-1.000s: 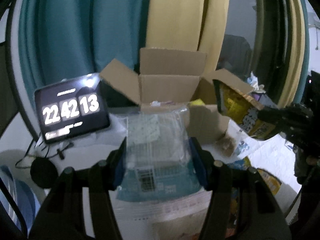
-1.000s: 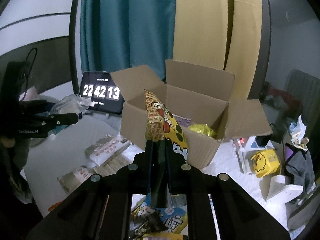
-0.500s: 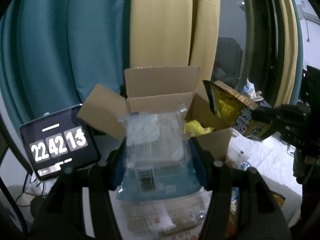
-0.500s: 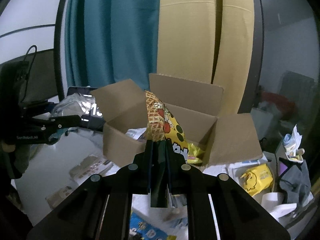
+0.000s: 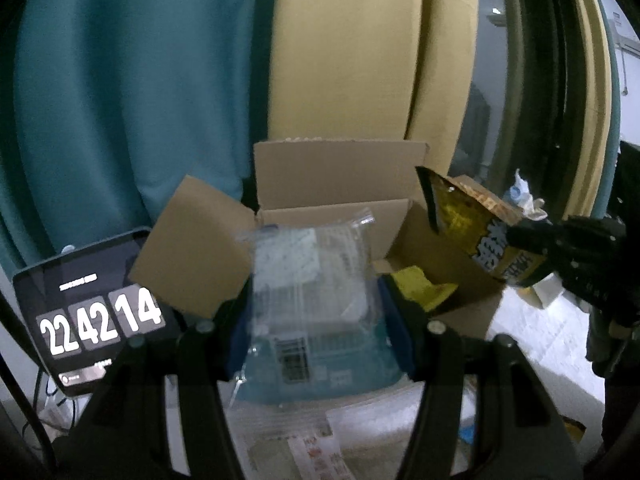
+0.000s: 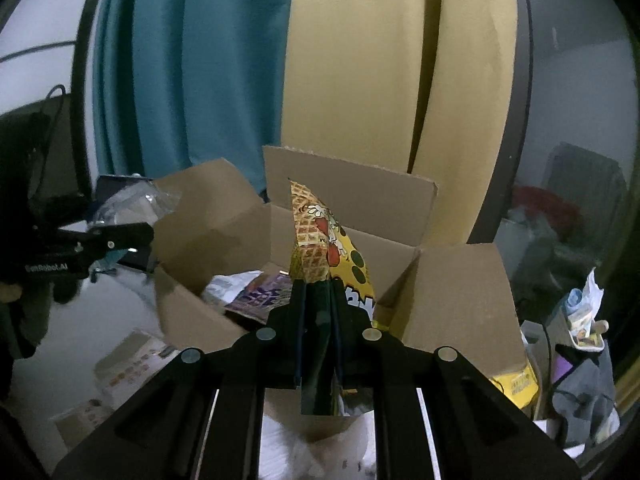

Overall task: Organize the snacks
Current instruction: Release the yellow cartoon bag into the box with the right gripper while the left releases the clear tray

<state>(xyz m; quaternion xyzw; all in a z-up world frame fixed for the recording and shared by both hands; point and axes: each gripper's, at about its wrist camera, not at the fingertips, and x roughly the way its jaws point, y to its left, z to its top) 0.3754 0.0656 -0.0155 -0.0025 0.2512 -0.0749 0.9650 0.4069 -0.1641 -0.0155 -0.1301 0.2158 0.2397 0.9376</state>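
Both packs hang over the open brown cardboard box [image 6: 336, 240], poised for dropping in: left gripper [image 5: 316, 312] jaws clamp a clear plastic snack pack [image 5: 312, 280]; right gripper [image 6: 318, 320] jaws pinch the yellow waffle-print snack bag [image 6: 320, 240].

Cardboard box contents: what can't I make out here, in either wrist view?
- Left wrist: the clear packet in the left gripper blocks most of the cardboard box interior; its print is blurred.
- Right wrist: the yellow snack bag in the right gripper hides the box's middle.
- The purple pack lettering is too blurred to read.
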